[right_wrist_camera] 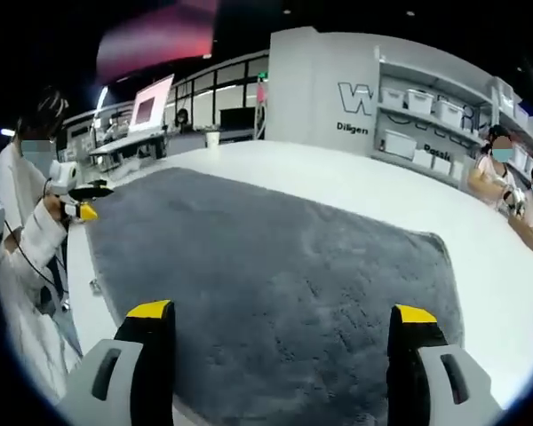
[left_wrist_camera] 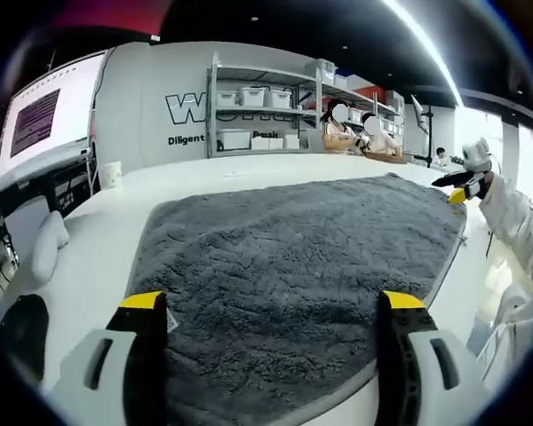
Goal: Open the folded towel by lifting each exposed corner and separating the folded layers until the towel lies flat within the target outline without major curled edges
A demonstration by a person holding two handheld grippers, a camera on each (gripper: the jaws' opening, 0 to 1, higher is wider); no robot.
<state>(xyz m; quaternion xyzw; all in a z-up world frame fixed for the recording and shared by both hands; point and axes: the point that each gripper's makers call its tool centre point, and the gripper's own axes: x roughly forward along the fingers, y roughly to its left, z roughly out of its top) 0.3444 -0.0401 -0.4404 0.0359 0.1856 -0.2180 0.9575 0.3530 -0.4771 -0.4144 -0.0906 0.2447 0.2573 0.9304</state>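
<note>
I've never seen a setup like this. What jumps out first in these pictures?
A big shaggy grey towel spread open across a white table takes up the middle of both views. At the bottom of each view, two yellow-tipped jaws stand wide apart: the left claw and the right claw. In the left gripper view, the right claw also shows at the towel's far right corner, held by a white-sleeved person.

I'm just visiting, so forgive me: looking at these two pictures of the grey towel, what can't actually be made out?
- Near edge of the towel: left gripper view, hidden behind the left gripper.
- Target outline: not discernible on the white table in either view.
- Right gripper: right gripper view, its body is cut off by the bottom edge.
- Wall lettering: left gripper view, partly blocked by the shelving.
- Screen text: left gripper view, too small.
</note>
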